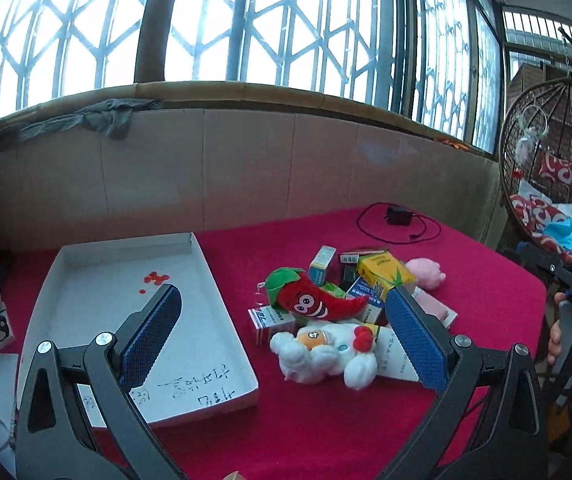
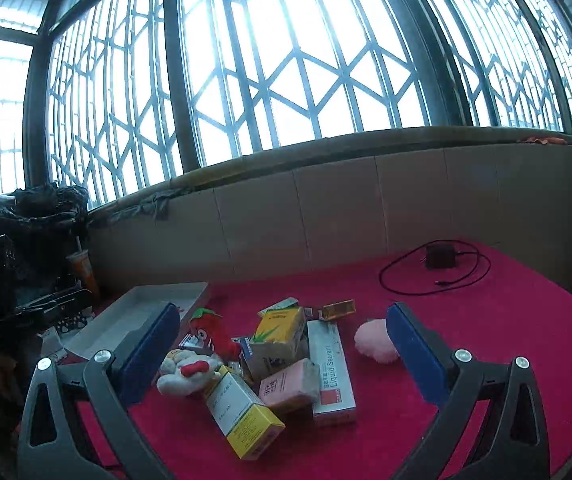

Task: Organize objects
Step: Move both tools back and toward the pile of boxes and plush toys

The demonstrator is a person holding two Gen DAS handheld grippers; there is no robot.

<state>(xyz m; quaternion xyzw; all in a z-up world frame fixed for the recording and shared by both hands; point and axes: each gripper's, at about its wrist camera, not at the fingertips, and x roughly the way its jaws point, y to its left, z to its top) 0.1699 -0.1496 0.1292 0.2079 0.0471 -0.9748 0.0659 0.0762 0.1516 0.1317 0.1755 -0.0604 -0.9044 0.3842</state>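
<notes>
Red felt covers the table, and on its left side lies a shallow white cardboard tray — nothing is in it except some small red marks and handwriting on the bottom. The left gripper hangs above the near edge with its blue pads spread wide, holding nothing. To the right of the tray sits the pile: a red chili plush on top, a white plush in front of it, then several small boxes, among them a yellow box, and a pink plush at the far right side. The right gripper is also released and empty; in its view a yellow-white box, a pink box and a long sealant box lie nearest. I judge the sorting has not begun, since the tray holds no object. The next move calls for choosing one loose item — probably the white plush — and closing on it without dragging its neighbours.
</notes>
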